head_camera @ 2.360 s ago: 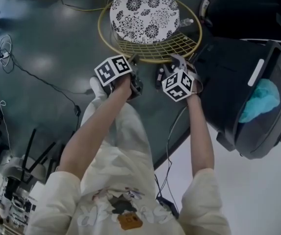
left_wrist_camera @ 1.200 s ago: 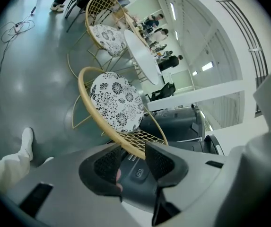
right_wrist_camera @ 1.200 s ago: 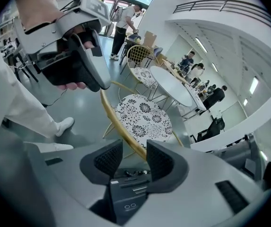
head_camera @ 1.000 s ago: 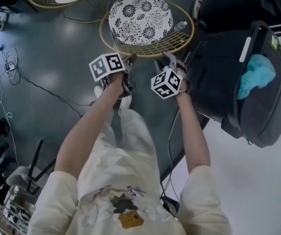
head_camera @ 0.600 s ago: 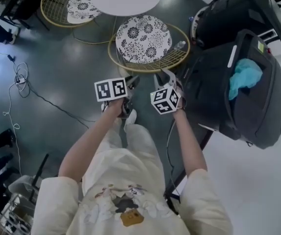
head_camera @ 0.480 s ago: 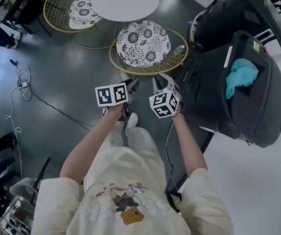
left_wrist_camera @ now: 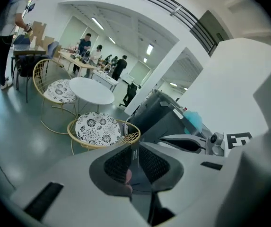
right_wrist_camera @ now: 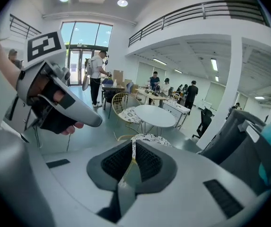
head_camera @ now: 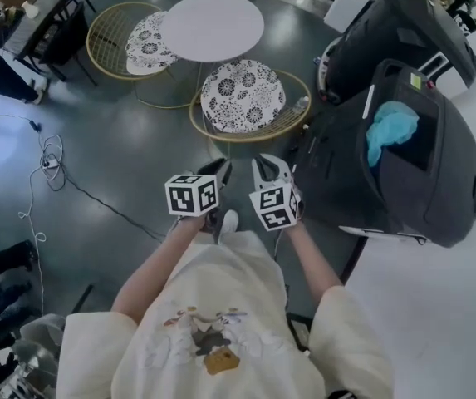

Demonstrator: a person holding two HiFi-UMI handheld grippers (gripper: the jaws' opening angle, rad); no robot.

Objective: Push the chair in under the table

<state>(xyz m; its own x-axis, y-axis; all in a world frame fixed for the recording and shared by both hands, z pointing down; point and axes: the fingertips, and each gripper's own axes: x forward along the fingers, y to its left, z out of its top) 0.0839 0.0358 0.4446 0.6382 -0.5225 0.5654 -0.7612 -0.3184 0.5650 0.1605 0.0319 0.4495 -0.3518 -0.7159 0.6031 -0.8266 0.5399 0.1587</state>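
The yellow wire chair (head_camera: 250,98) with a flowered cushion stands on the dark floor, and its far rim meets the edge of the round white table (head_camera: 213,25). Both grippers hang in the air well short of it, close to the person's body. The jaws of my left gripper (head_camera: 219,171) are closing and nearly together, with nothing between them. It is the same for my right gripper (head_camera: 268,169). The left gripper view looks past the left gripper (left_wrist_camera: 135,150) to the chair (left_wrist_camera: 97,129) and the table (left_wrist_camera: 93,90). In the right gripper view, the cushion (right_wrist_camera: 147,138) peeks over the right gripper (right_wrist_camera: 134,148).
A second wire chair (head_camera: 130,40) stands on the table's far left. Large black cases (head_camera: 420,165), one holding a teal cloth (head_camera: 391,127), crowd the right. Cables (head_camera: 46,152) trail over the floor at left. People stand at desks (left_wrist_camera: 85,46) far off.
Both grippers have left the chair's near rim, risen and drawn back toward the person. Their jaws have narrowed. The chair and table now show farther away.
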